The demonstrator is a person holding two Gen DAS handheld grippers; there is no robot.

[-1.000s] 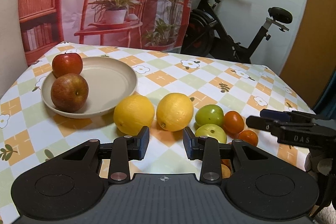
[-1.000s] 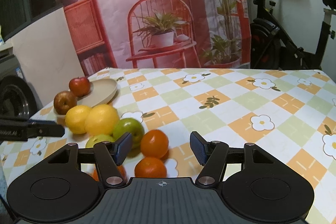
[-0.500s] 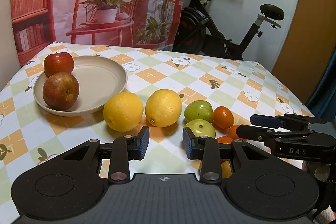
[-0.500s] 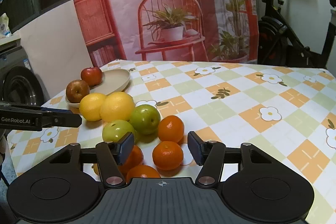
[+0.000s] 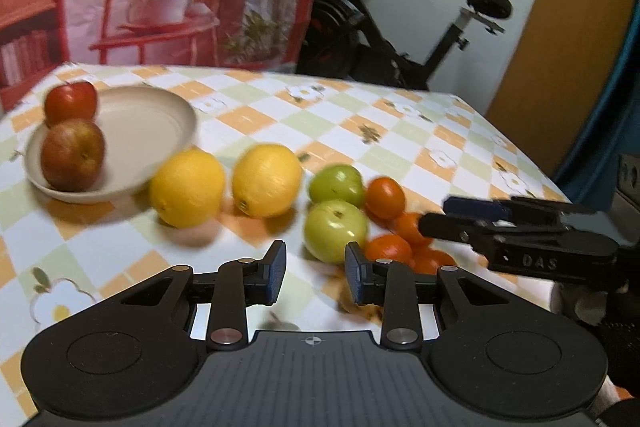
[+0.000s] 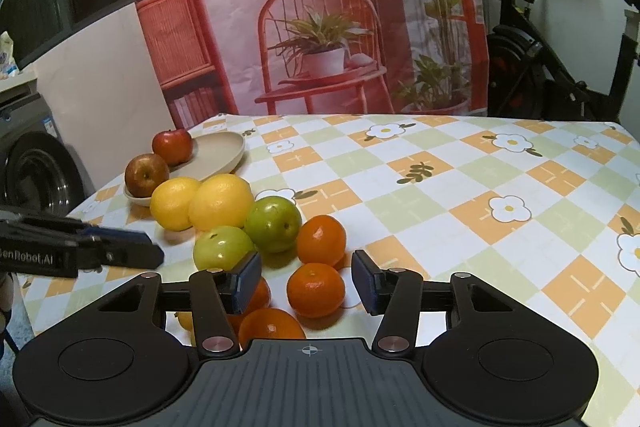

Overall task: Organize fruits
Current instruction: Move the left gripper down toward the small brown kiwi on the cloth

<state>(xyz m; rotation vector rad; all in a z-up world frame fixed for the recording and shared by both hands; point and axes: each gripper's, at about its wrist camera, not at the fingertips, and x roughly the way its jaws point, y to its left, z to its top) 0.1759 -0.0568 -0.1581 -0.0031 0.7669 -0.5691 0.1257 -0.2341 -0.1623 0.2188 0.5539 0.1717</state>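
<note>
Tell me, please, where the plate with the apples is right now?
In both views the plate sits at the table's far left, just behind the two lemons, with two red apples on it.

Printed backdrop behind table; exercise bike right; washing machine left.

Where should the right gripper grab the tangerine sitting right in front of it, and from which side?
Grip the tangerine across its widest middle, coming from the near side, straight ahead between the closing, empty jaws of the right gripper. It is round, with bare tablecloth on its right; another tangerine sits close behind.
</note>
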